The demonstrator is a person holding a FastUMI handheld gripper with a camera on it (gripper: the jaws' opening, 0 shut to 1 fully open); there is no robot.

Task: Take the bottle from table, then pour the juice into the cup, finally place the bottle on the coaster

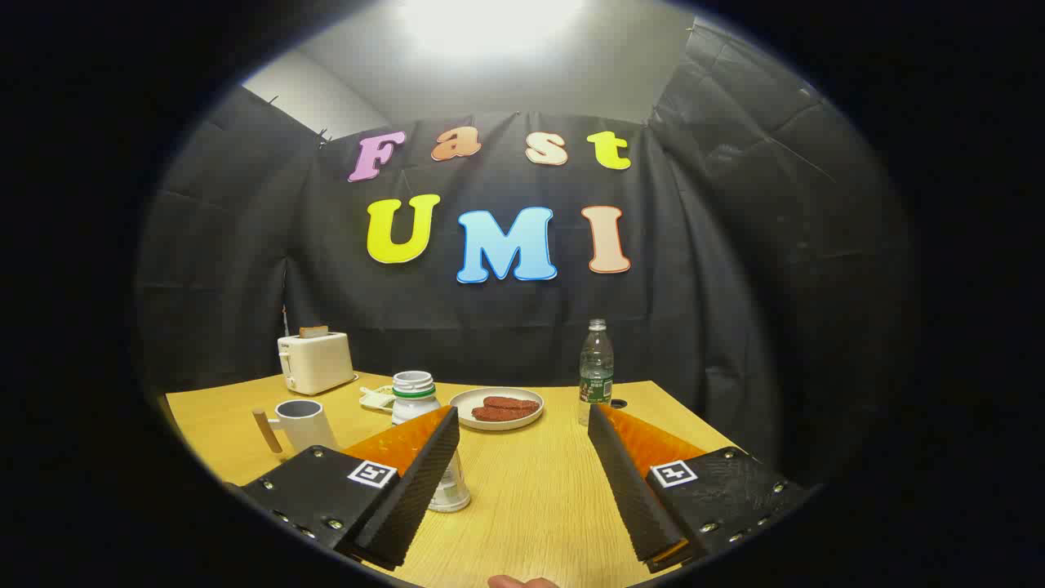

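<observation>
Gripper view:
Fingers (522, 465): spread wide, holding nothing.
Bottle: white open-necked plastic bottle with green band (418, 408) stands upright on the wooden table (531, 498), just ahead, partly behind the left finger.
Cup: grey mug with wooden handle (300, 423), left of the bottle, contents hidden.
Plate: white plate (496, 407) holds reddish patties.

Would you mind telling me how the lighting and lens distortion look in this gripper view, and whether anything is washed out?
In the gripper view, the ceiling light is blown out to white glare; the fisheye bows the table edge and the cloth wall. The white bottle, cup and plate read sharp and evenly lit. The open gripper holds nothing, one finger overlapping the bottle.
</observation>
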